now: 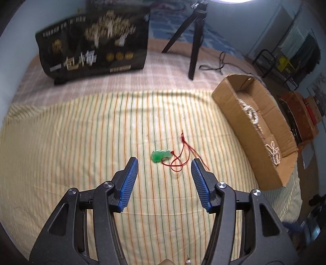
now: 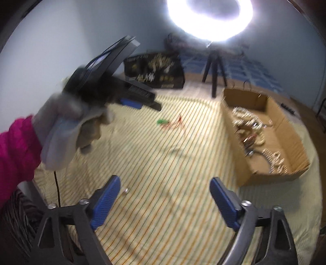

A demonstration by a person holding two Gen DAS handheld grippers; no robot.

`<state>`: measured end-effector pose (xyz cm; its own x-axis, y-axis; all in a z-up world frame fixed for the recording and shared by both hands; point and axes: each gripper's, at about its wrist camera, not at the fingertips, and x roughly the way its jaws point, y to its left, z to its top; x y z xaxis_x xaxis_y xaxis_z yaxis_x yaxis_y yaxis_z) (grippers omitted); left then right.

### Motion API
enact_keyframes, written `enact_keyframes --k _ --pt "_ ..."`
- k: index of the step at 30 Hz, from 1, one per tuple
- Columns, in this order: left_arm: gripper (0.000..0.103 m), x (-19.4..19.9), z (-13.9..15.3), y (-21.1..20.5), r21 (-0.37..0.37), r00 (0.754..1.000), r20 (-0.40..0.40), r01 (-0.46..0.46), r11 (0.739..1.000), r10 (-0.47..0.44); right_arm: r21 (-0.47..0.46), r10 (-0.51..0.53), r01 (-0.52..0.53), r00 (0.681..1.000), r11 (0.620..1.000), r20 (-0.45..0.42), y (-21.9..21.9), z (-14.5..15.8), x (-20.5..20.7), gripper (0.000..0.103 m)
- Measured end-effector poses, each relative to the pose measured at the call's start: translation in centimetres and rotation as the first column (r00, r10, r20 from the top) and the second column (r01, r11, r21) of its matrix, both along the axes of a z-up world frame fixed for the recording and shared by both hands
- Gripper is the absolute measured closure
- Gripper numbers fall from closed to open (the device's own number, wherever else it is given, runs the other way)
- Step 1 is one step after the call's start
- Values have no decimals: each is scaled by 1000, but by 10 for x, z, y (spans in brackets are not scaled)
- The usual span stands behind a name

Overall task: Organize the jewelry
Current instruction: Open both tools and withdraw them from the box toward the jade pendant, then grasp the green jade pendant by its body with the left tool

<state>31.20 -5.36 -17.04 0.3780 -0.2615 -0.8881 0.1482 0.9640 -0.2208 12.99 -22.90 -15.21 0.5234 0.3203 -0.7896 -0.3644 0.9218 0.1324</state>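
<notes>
A green jade pendant (image 1: 160,156) on a tangled red cord (image 1: 179,161) lies on the striped cloth, just ahead of my open, empty left gripper (image 1: 164,161). It also shows small and blurred in the right wrist view (image 2: 162,121), far ahead of my open, empty right gripper (image 2: 164,182). A brown cardboard box (image 1: 228,102) to the right holds several pearl and bead pieces (image 1: 252,114); it shows in the right wrist view too (image 2: 289,130). The left gripper with its gloved hand (image 2: 77,122) appears at upper left there.
A black printed bag (image 1: 93,44) stands at the back left. A black tripod (image 1: 194,40) with a ring light (image 2: 209,18) stands at the back. A small silver piece (image 2: 125,190) lies on the cloth near my right gripper's left finger. Furniture stands at the far right.
</notes>
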Motion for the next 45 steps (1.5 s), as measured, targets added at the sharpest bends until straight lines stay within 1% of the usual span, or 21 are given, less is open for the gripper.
enact_keyframes --k 1,3,5,7,9,11,13,14,15,16,18,23,27,28,30,34,41,45 --pt "47 2 -4 -1 -4 1000 -13 -5 1000 5 -2 4 -4 1000 1000 -10 2 -4 -1 23" --pt "47 5 -10 -3 -4 1000 -28 -11 1000 11 -7 13 -13 999 1000 -32 7 -14 -5 25" --pt "47 9 -17 -5 3 999 -41 -26 1000 26 -8 25 -25 998 1000 -52 12 -21 -8 30" --pt "47 13 -23 -6 -3 998 -53 -44 999 44 -1 43 -43 996 999 -77 18 -28 -10 38" --pt "47 16 -28 -6 -9 996 -62 -59 998 58 6 58 -57 994 998 -95 23 -36 -11 43" --pt "47 19 -34 -8 -7 995 -67 -71 997 70 5 64 -64 993 998 -98 27 -41 -10 48" --pt "47 21 -40 -11 11 995 -66 -76 997 77 0 76 -77 992 997 -99 32 -46 -9 54" --pt "47 22 -42 -12 19 995 -65 -78 997 79 -3 82 -82 991 997 -101 35 -48 -9 54" --pt "48 23 -44 -14 27 995 -64 -80 996 82 -3 87 -87 991 996 -106 37 -51 -8 56" --pt "53 24 -46 -15 35 994 -63 -83 996 85 0 90 -90 990 996 -111 39 -53 -8 60" --pt "54 28 -48 -16 41 994 -63 -90 995 92 1 98 -98 988 995 -117 43 -56 -7 63" --pt "54 33 -50 -22 51 994 -57 -85 995 88 -16 124 -127 987 992 -104 51 -61 -9 64" --pt "54 35 -53 -24 64 995 -57 -83 994 87 -5 133 -134 986 991 -98 52 -60 -7 66" --pt "55 35 -53 -25 66 995 -57 -83 994 86 2 135 -135 986 991 -95 52 -60 -6 67" --pt "62 33 -53 -25 79 995 -54 -82 994 87 9 146 -146 985 989 -90 53 -60 -5 67" --pt "68 32 -54 -25 95 995 -53 -75 993 80 -2 176 -177 981 984 -86 60 -62 -3 68" --pt "70 34 -55 -24 99 996 -53 -70 993 75 -22 203 -205 975 978 -90 71 -67 -1 72" --pt "70 33 -55 -25 99 996 -52 -68 993 74 -53 213 -218 973 974 -94 78 -71 5 76"
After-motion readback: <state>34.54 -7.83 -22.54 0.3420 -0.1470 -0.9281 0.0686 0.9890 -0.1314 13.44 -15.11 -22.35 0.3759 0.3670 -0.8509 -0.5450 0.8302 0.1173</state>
